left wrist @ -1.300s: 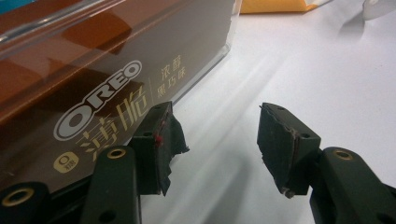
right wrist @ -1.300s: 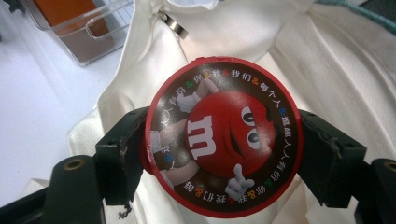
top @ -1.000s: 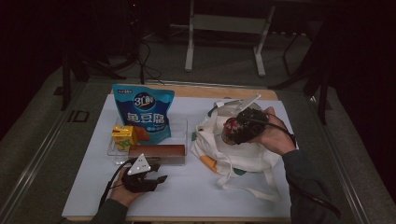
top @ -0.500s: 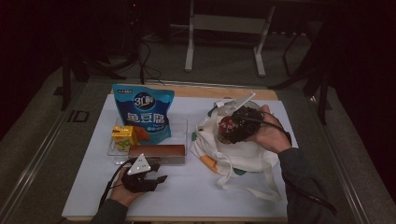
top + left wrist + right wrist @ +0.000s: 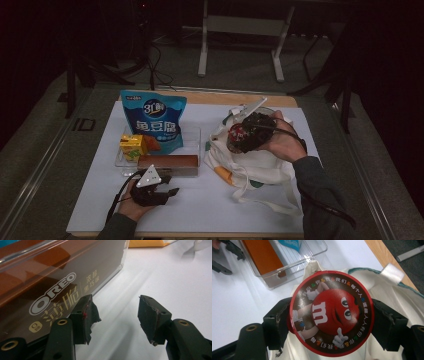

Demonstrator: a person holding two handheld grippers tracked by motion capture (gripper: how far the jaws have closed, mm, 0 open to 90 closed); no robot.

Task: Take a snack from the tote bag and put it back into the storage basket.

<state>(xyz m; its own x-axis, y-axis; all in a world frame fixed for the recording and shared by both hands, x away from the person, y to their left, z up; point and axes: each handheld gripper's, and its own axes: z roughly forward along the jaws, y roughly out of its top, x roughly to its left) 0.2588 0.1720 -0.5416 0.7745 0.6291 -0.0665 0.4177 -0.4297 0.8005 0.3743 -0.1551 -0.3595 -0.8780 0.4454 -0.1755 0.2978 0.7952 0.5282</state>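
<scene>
My right gripper (image 5: 331, 323) is shut on a round M&M's tub (image 5: 331, 312) with a red character on its lid, one jaw on each side. In the high view the M&M's tub (image 5: 239, 134) hangs in the right gripper (image 5: 250, 132) just above a white tote bag (image 5: 260, 170). My left gripper (image 5: 170, 186) rests low on the white table near the front edge, jaws open. Its view puts the left gripper (image 5: 115, 315) beside a brown Oreo box (image 5: 50, 277), with nothing between the jaws.
A clear tray (image 5: 192, 135) holds a blue snack bag (image 5: 152, 122), a yellow juice box (image 5: 132, 146) and the Oreo box (image 5: 167, 162). The tote bag's mouth (image 5: 387, 287) lies open under the tub. A wooden table edge (image 5: 240, 99) runs along the back.
The right hand has drifted a little to the left with the tub still in its jaws. The left hand has stayed where it was.
</scene>
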